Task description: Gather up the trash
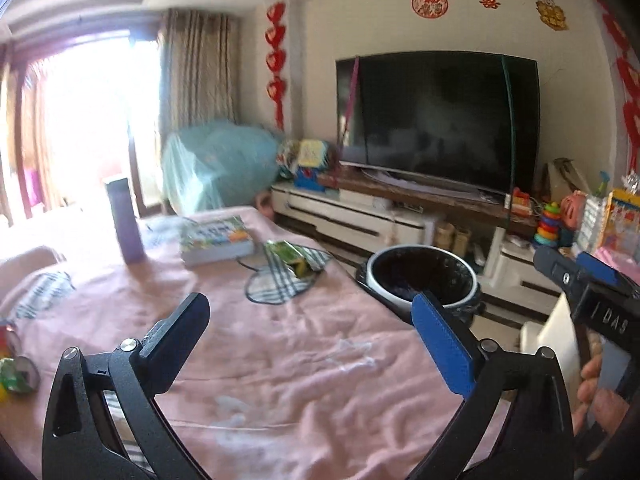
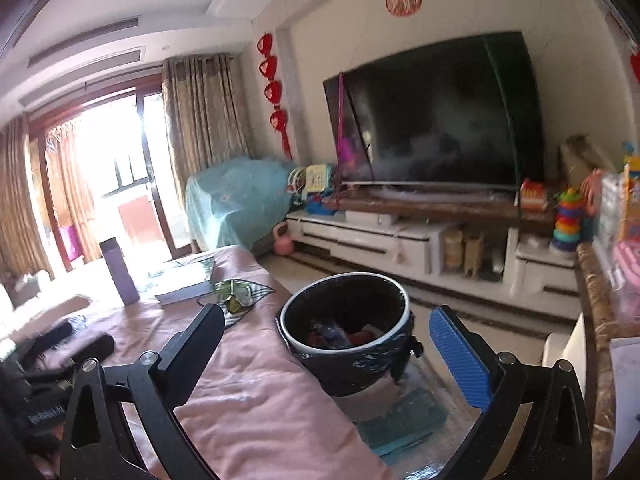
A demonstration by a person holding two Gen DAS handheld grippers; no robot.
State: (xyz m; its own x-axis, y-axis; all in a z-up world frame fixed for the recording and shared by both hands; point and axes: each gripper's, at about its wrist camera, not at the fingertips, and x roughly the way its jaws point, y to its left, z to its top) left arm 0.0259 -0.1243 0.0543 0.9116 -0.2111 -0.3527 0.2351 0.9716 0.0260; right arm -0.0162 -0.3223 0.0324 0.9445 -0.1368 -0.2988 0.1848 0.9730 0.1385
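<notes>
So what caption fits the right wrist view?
Open right gripper poised over trash bin beside pink-covered table.

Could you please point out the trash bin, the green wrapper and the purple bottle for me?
Trash bin [image 2: 400,300]: right wrist view, on its white rim.
Green wrapper [image 1: 290,258]: left wrist view, on its crumpled middle.
Purple bottle [image 1: 127,224]: left wrist view, on the middle of its body.
</notes>
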